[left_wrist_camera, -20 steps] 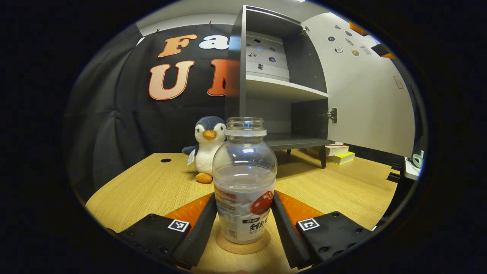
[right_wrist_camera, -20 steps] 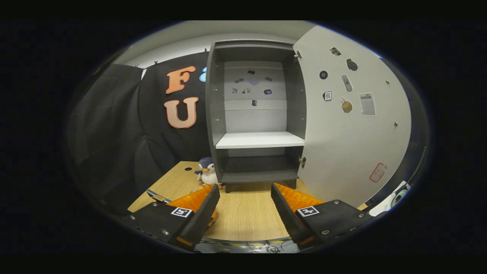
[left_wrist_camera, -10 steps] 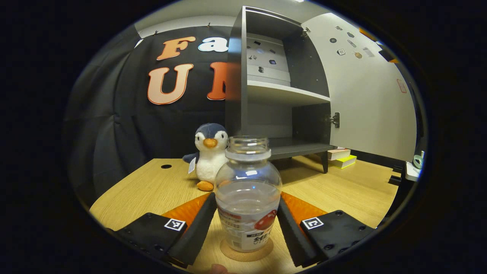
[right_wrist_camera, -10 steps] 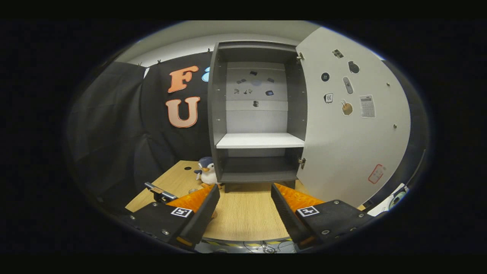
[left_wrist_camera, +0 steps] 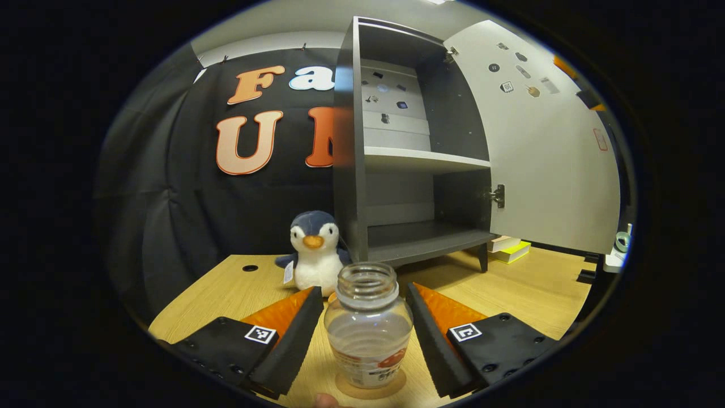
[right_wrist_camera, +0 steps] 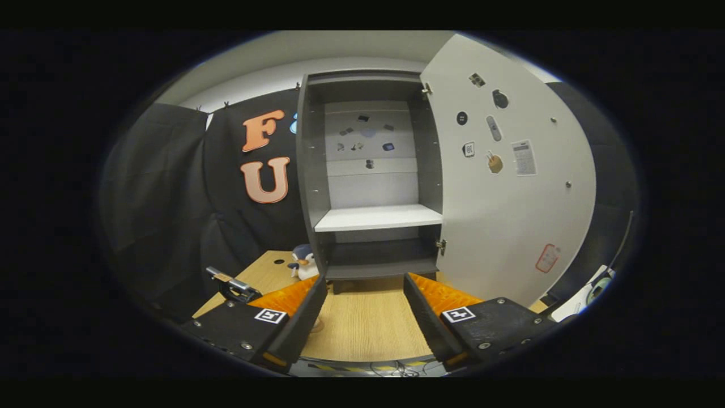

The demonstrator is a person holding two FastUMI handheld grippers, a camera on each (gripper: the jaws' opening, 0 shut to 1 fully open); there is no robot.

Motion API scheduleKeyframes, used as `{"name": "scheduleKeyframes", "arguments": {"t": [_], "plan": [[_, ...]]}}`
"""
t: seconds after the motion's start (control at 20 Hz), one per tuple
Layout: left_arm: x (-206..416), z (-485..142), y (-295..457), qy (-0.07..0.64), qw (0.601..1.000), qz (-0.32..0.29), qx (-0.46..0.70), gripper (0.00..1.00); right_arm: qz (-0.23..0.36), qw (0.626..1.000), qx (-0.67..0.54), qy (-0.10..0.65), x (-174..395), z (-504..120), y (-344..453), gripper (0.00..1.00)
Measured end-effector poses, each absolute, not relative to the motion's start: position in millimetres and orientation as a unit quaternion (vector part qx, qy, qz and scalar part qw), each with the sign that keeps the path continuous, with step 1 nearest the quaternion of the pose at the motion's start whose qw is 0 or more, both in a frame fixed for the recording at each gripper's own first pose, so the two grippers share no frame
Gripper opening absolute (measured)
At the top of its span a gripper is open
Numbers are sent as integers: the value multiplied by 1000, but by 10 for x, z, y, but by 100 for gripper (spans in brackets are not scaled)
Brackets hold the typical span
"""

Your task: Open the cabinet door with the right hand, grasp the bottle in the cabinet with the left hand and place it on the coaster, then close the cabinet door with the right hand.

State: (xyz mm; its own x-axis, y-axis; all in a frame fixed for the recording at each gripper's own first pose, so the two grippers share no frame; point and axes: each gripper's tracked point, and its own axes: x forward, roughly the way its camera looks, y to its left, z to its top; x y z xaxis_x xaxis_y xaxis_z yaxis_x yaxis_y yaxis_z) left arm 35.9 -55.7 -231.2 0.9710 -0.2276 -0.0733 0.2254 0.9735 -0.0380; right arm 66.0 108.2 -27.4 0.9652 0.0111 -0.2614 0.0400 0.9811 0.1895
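The bottle (left_wrist_camera: 369,328) stands upright and uncapped on the coaster (left_wrist_camera: 370,386), near the front edge of the table (left_wrist_camera: 226,289). I have my left gripper (left_wrist_camera: 365,323) spread around it, a finger (left_wrist_camera: 294,334) on each side with a gap to the plastic, so the bottle is released and carried by the coaster alone.

Just behind it sits a plush penguin (left_wrist_camera: 313,252), close to the cabinet's left front corner. The cabinet (left_wrist_camera: 408,158) stands toward the table's back edge with its door (left_wrist_camera: 544,153) swung wide to the right, stickers on the inner face. The white shelf (left_wrist_camera: 425,160) and the dark bottom compartment hold nothing that I can see. A few books (left_wrist_camera: 510,249) lie on the table under the door's lower edge.

In the right gripper view, my right gripper (right_wrist_camera: 362,306) hangs over the table's front edge, fingers apart and gripping nothing, facing the cabinet (right_wrist_camera: 371,187) head-on, well apart from the door (right_wrist_camera: 510,187). The penguin (right_wrist_camera: 303,263) peeks out at the cabinet's left foot.
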Motion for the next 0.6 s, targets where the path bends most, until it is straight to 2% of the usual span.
{"name": "scheduleKeyframes", "arguments": {"t": [0.2,0.6], "plan": [[368,-2012,-583,19,993,-115,-8,95,-45,991,69,107,547,-164,747,85],[298,-1388,-622,3,995,-97,-31,95,-88,991,86,61,287,48,115,85]]}}
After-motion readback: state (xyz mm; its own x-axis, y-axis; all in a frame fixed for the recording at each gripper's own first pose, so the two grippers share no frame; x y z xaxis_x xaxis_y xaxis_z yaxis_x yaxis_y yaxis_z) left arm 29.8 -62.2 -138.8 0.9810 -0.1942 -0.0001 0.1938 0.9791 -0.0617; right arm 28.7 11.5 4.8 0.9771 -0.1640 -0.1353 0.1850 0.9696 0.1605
